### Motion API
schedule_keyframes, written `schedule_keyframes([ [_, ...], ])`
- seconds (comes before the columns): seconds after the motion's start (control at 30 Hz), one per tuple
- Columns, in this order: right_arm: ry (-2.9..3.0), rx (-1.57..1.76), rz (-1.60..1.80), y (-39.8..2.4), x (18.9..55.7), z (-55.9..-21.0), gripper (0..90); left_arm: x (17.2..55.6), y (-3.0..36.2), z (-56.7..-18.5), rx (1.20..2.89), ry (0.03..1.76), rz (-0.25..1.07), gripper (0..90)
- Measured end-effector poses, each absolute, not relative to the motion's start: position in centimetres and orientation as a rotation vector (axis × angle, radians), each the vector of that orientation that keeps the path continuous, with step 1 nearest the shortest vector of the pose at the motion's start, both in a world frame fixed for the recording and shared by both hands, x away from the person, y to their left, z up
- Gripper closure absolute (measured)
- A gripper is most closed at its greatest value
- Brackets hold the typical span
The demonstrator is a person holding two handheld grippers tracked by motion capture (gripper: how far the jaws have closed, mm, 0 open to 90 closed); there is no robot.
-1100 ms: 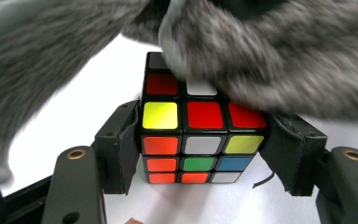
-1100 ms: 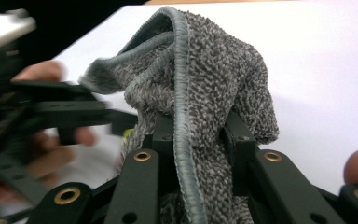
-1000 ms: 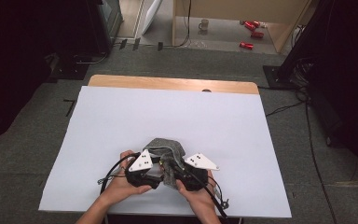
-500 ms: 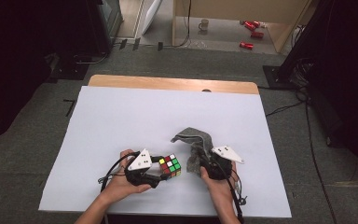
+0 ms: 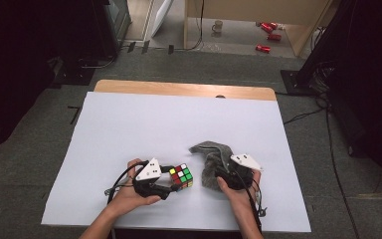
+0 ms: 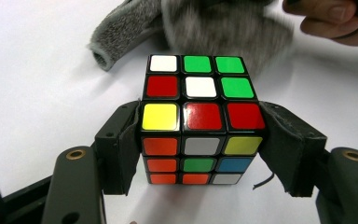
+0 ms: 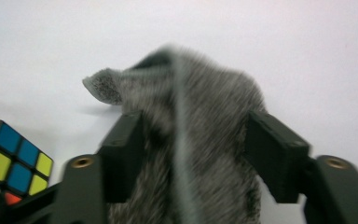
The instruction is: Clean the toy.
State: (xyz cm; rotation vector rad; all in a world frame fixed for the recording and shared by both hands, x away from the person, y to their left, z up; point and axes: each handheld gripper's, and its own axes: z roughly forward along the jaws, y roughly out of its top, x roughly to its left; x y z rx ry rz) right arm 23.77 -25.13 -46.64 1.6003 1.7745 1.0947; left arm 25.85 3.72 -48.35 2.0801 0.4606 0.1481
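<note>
The left hand-held gripper is clamped on a scrambled, multicoloured plastic puzzle cube, its black pads pressed against the cube's two side faces, and the cube sits on the white-covered table near the front edge. Just to its right, the right hand-held gripper has just been opening its jaws; a grey furry fabric pouch lies between them, blurred, and whether the pads touch it I cannot tell.
</note>
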Motion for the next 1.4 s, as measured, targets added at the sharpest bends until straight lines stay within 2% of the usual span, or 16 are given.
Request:
schedule_keyframes([
  [0.17, 1.756, 1.574, 1.129, -25.1, 23.3, -45.3, 27.7, 25.9, 3.8, -48.3, 2.077, 0.478, 0.132, 30.4],
  [0.57, 1.8, 1.514, 1.158, -23.8, 22.7, -44.7, 29.7, 26.1, 4.6, -48.0, 2.086, 0.488, 0.155, 30.9],
  [0.93, 1.869, 1.482, 1.213, -22.6, 22.5, -45.1, 40.2, 26.4, 5.8, -47.7, 2.074, 0.527, 0.139, 32.8],
  [1.2, 1.943, 1.481, 1.306, -21.6, 22.5, -45.6, 50.3, 27.0, 6.2, -47.4, 2.013, 0.581, 0.034, 31.7],
  [1.4, 2.006, 1.466, 1.33, -20.3, 22.5, -46.2, 52.0, 27.4, 5.9, -47.6, 2.012, 0.624, 0.004, 31.7],
])
